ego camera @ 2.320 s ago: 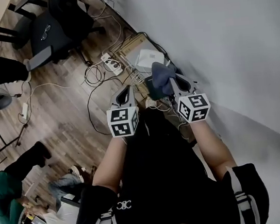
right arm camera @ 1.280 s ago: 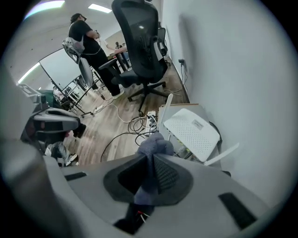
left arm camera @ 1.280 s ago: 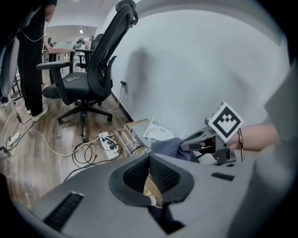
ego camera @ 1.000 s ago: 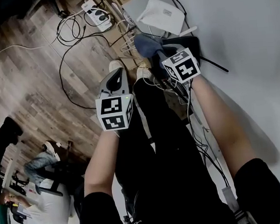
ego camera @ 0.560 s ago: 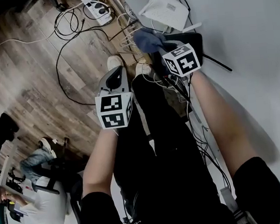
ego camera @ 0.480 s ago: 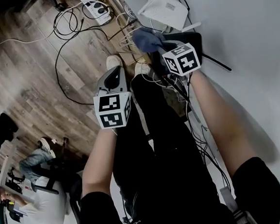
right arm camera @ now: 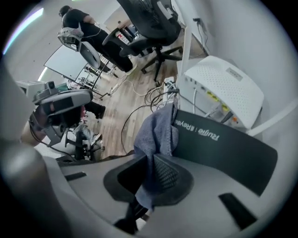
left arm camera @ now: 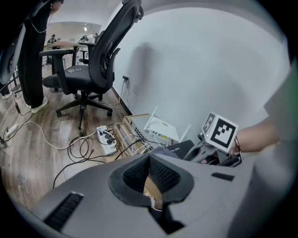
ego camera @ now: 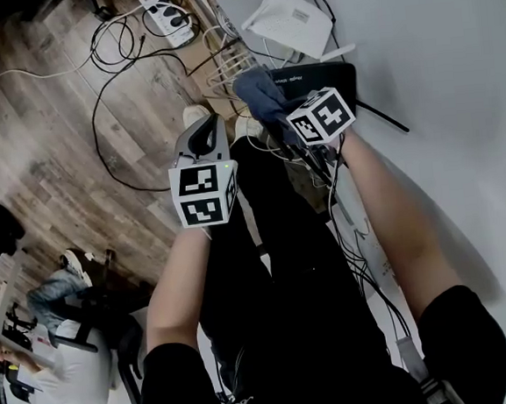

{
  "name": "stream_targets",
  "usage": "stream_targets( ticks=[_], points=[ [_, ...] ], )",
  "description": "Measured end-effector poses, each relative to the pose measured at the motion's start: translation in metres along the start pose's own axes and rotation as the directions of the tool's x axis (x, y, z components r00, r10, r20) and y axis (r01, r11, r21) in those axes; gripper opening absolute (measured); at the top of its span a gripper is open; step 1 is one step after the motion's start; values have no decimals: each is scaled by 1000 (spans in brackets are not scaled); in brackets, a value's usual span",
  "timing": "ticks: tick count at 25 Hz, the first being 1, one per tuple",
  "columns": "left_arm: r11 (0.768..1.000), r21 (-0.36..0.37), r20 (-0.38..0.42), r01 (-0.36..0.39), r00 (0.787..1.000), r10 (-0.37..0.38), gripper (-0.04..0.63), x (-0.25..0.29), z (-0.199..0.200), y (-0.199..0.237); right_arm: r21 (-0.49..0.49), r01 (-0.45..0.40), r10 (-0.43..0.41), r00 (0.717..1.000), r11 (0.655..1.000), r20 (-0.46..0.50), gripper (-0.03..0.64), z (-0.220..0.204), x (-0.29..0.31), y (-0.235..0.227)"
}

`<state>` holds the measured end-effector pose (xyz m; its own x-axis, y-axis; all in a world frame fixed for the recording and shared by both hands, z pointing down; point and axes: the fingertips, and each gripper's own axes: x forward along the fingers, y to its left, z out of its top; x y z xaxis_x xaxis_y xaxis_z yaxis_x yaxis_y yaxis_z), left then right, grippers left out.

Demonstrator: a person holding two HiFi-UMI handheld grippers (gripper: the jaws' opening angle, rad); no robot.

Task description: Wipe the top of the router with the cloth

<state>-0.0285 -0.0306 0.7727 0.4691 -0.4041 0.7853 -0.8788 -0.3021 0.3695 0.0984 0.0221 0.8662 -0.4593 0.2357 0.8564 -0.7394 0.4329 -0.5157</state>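
Note:
My right gripper (ego camera: 278, 111) is shut on a blue-grey cloth (ego camera: 257, 92). In the right gripper view the cloth (right arm camera: 156, 132) hangs from the closed jaws of my right gripper (right arm camera: 151, 175) and drapes against the left end of a flat black router (right arm camera: 223, 145). That black router (ego camera: 323, 76) lies beside the white wall, just beyond the gripper. A white router (ego camera: 288, 19) with antennas sits farther back, its perforated top (right arm camera: 224, 87) uncovered. My left gripper (ego camera: 205, 136) hovers to the left over the person's legs, shut and holding nothing (left arm camera: 150, 173).
A white power strip (ego camera: 165, 6) and tangled cables (ego camera: 125, 49) lie on the wooden floor. A wire rack (ego camera: 228, 67) stands beside the routers. More cables (ego camera: 347, 224) run along the wall. A black office chair (left arm camera: 91, 69) stands farther out, and people sit at lower left (ego camera: 63, 345).
The right gripper has drawn the cloth a little nearer, along the black router's left end. Earlier the view closed in on the routers. The left gripper stayed put.

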Motion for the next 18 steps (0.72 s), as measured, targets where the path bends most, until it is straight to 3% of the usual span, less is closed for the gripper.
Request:
stream_targets(
  ticks=[6,11,18],
  points=[
    [1000,6,-19,8,1000,-8,3,4,-3,-4,89,-103,114,984,991,-133,23,-21,5,9],
    [1000,2,-26,-2,1000,2,3,4,-4,2,161,-92,129,964,983,-232,22,-33,4,5],
    [1000,-3,-12,-2,1000,2,3,5,4,5,158,-77,127,932,984,-340,21,-55,4,2]
  ],
)
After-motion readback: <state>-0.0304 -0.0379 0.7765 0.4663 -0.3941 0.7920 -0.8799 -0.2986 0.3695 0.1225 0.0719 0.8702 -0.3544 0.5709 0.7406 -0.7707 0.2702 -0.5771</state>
